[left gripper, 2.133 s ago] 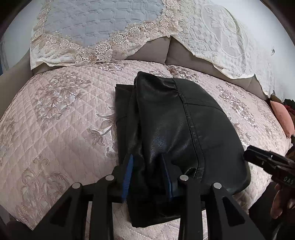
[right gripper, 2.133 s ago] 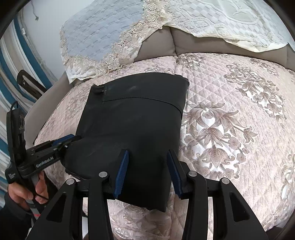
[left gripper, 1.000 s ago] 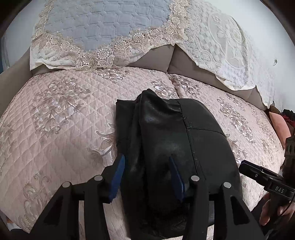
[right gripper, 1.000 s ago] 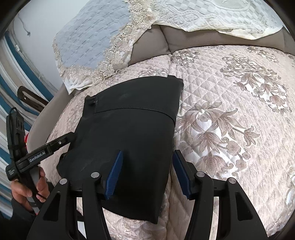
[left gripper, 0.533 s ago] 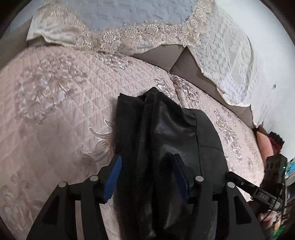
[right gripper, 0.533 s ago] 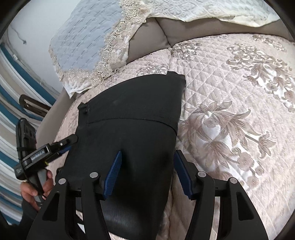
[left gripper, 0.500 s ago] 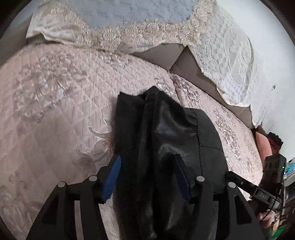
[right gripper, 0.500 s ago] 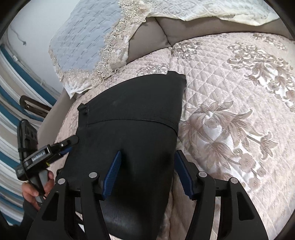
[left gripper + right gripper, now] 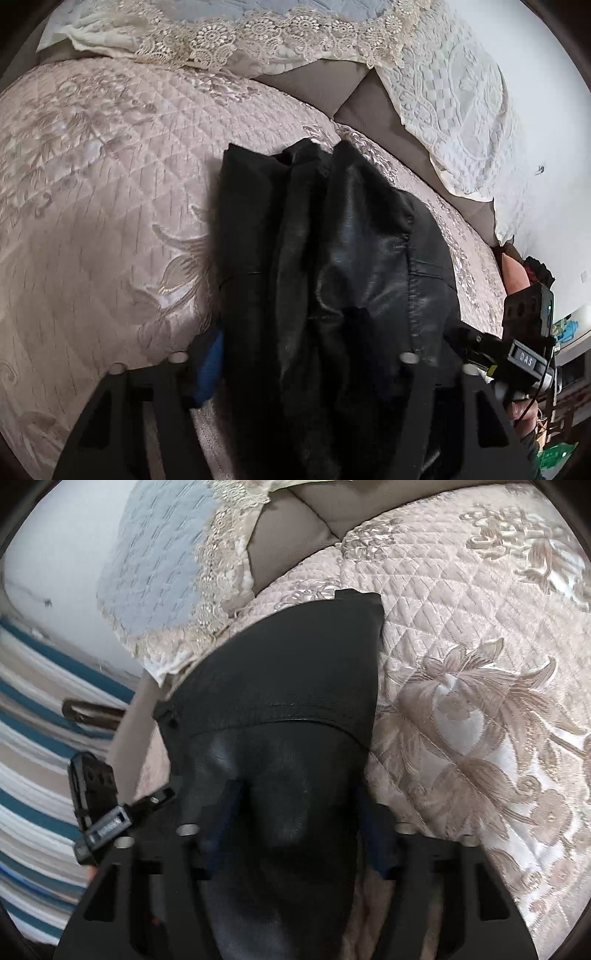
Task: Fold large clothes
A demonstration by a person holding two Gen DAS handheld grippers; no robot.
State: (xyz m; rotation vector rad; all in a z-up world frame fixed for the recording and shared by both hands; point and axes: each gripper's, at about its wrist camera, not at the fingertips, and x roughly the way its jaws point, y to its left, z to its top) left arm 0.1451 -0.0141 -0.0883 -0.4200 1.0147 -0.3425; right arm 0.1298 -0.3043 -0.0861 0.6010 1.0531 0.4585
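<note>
The jacket (image 9: pixel 332 266) is black and leathery, folded into a thick bundle on the bed (image 9: pixel 92 184), lying on the pink quilted cover. Its far end points toward the lace-edged pillows (image 9: pixel 258 40) at the head of the bed; its near end comes right up to both tools.

The left gripper (image 9: pixel 306 369) sits at the near end of the jacket with the folds bunched up between its fingers. One blue pad (image 9: pixel 210 365) shows on the side of the jacket nearer the open quilt; the other is hidden under the cloth. The jaws are spread wide around the bundle, not pinched on it.

The right gripper (image 9: pixel 299 830) is at the same near end, from the other side of the jacket. Its jaws too stand wide apart, with the smooth top panel of the jacket (image 9: pixel 288 709) bulging between them. The picture is blurred there, so I cannot tell whether the pads press the cloth.
</note>
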